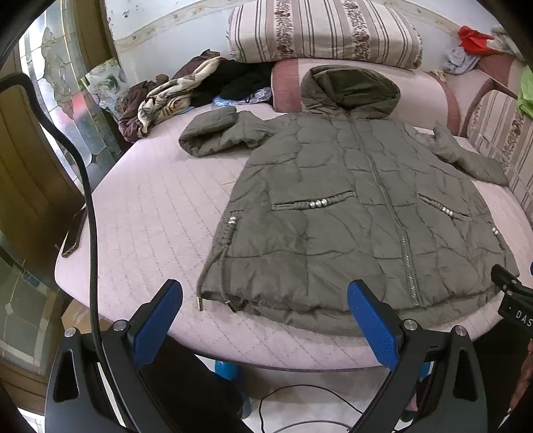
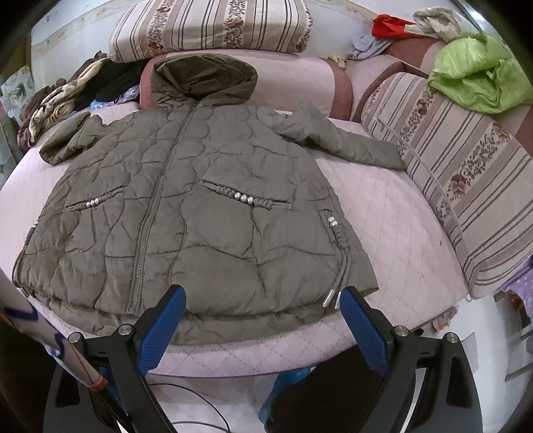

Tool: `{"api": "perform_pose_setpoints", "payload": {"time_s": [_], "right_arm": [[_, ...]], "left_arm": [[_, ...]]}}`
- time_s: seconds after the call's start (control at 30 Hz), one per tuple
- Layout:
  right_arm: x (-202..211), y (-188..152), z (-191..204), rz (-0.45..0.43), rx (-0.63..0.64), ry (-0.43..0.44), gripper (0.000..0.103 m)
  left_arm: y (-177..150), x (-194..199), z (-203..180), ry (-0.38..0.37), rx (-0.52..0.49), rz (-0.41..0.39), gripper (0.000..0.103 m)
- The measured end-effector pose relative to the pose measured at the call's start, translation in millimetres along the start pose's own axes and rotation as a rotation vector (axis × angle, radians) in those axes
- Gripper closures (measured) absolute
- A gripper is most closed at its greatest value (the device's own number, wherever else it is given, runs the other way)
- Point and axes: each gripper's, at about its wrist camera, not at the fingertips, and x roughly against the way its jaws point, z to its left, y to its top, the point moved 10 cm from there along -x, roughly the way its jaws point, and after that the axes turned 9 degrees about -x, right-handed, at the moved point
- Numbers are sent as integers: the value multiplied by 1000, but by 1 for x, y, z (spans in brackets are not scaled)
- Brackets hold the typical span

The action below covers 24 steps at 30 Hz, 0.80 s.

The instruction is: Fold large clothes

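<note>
Lying front-up on a pink quilted bed (image 1: 160, 213), an olive puffer coat (image 1: 349, 206) spreads flat, zipped, hood (image 1: 349, 88) at 12 o'clock against a pink bolster (image 2: 299, 83). A striped floral cushion (image 1: 323, 31) sits behind it, and another (image 2: 466, 186) crowds the sleeve at 3 o'clock. Heaped clothes (image 1: 186, 90) lie at 10 o'clock, a green garment (image 2: 479, 76) at 2. Pearl-like beads trim the braided pockets. Both tools hover at the hem, left tool (image 1: 265, 319) and right tool (image 2: 261, 319) spread wide, holding nothing. A black cable (image 1: 88, 206) crosses the left view.
</note>
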Motion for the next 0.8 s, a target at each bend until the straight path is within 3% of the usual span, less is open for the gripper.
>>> {"api": "perform_pose_setpoints", "payload": {"time_s": [0.23,0.4,0.6,0.8], "right_arm": [[-5,7,5,-5,27,-11,7],[-10,11,9,2,39,-14,7],[-12,17,16,-1,58,-18,7],[-15,22,27,-5,90,-21,7]], "left_arm": [[12,-2,18,47,18,-40,4],[20,-8,23,71,-25,-69,4],[19,-19,25,56,-14,-59,4],[16,-34,18,10,-19,-1,4]]}}
